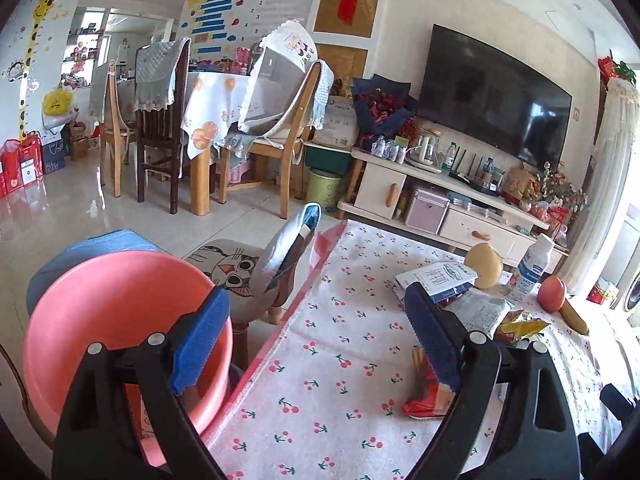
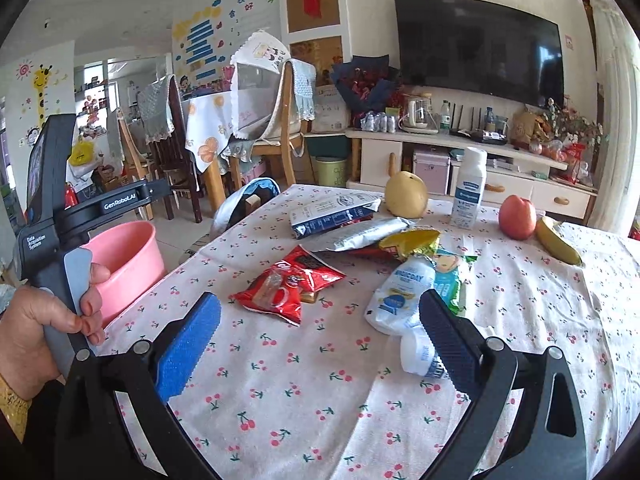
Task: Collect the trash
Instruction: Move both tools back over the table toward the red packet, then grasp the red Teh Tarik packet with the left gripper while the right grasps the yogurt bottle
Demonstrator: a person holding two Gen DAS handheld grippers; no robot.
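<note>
Trash lies on the cherry-print tablecloth (image 2: 312, 380): a red snack wrapper (image 2: 286, 286), a blue-white milk carton (image 2: 332, 212), a silver packet (image 2: 360, 234), a yellow wrapper (image 2: 408, 242), a white pouch (image 2: 400, 298), a green-white wrapper (image 2: 452, 280) and a small white bottle (image 2: 420, 354). A pink basin (image 1: 116, 328) stands beside the table's left edge. My left gripper (image 1: 316, 332) is open and empty over the table edge, between the basin and the red wrapper (image 1: 426, 394). My right gripper (image 2: 320, 336) is open and empty, just short of the red wrapper. The left device (image 2: 56, 216) shows in the right wrist view.
A pear (image 2: 406, 194), a tall white bottle (image 2: 468, 188), an apple (image 2: 517, 217) and a banana (image 2: 558, 242) stand at the table's far side. A cat-print stool (image 1: 232, 276) with a bag on it is by the far left edge. Dining chairs and a TV cabinet stand beyond.
</note>
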